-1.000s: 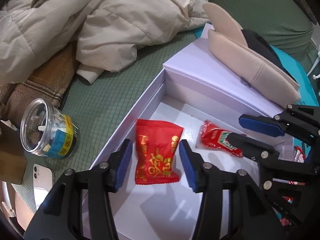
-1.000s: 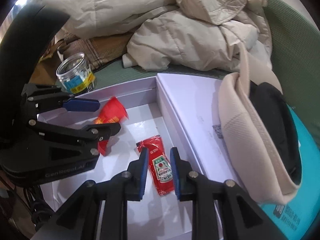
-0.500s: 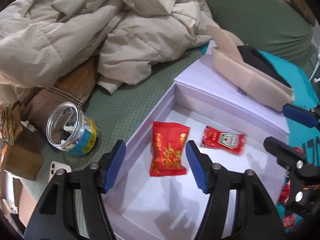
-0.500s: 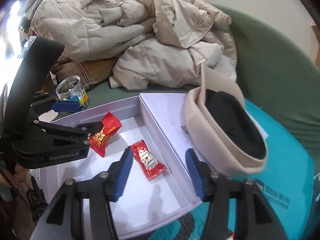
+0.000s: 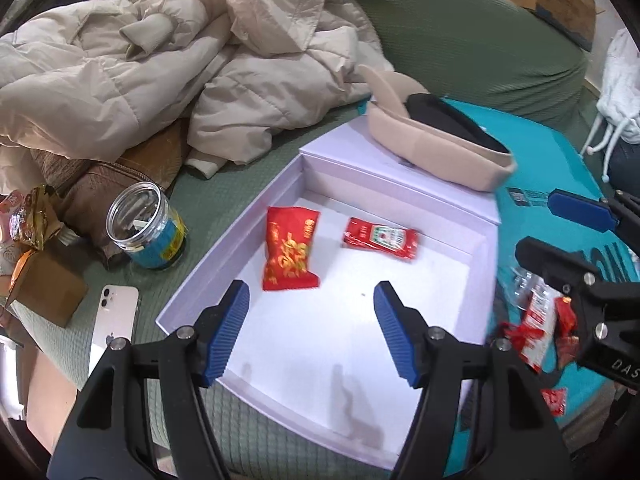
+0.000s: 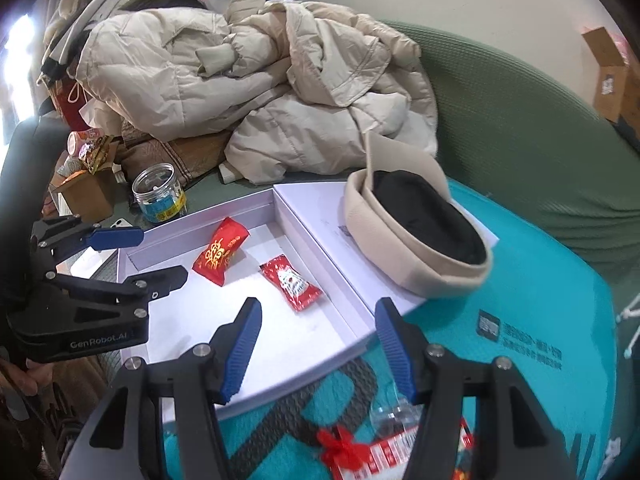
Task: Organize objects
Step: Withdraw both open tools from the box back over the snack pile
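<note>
An open white box (image 5: 320, 364) (image 6: 304, 344) lies on the green cover. In it lie a red snack packet (image 5: 291, 254) (image 6: 220, 250) and a red ketchup sachet (image 5: 380, 238) (image 6: 294, 282), side by side. My left gripper (image 5: 312, 296) (image 6: 158, 255) hovers above the box's near half, jaws opening, nothing between them. My right gripper (image 6: 319, 308) (image 5: 540, 224) stands open over the box's near edge, empty. A heap of more red and white packets (image 5: 536, 328) (image 6: 372, 456) lies on the teal mat beside the box.
A beige hat (image 5: 436, 152) (image 6: 416, 232) rests on the box lid (image 5: 360, 152). A clear jar (image 5: 146, 228) (image 6: 160, 196), a white phone (image 5: 114, 316) and a cardboard box (image 5: 44, 292) lie left of the white box. A beige coat (image 5: 180, 72) is piled behind.
Both grippers opened, letting go of the snack packet and the ketchup sachet, and drew back and up. Both packets stay lying in the box.
</note>
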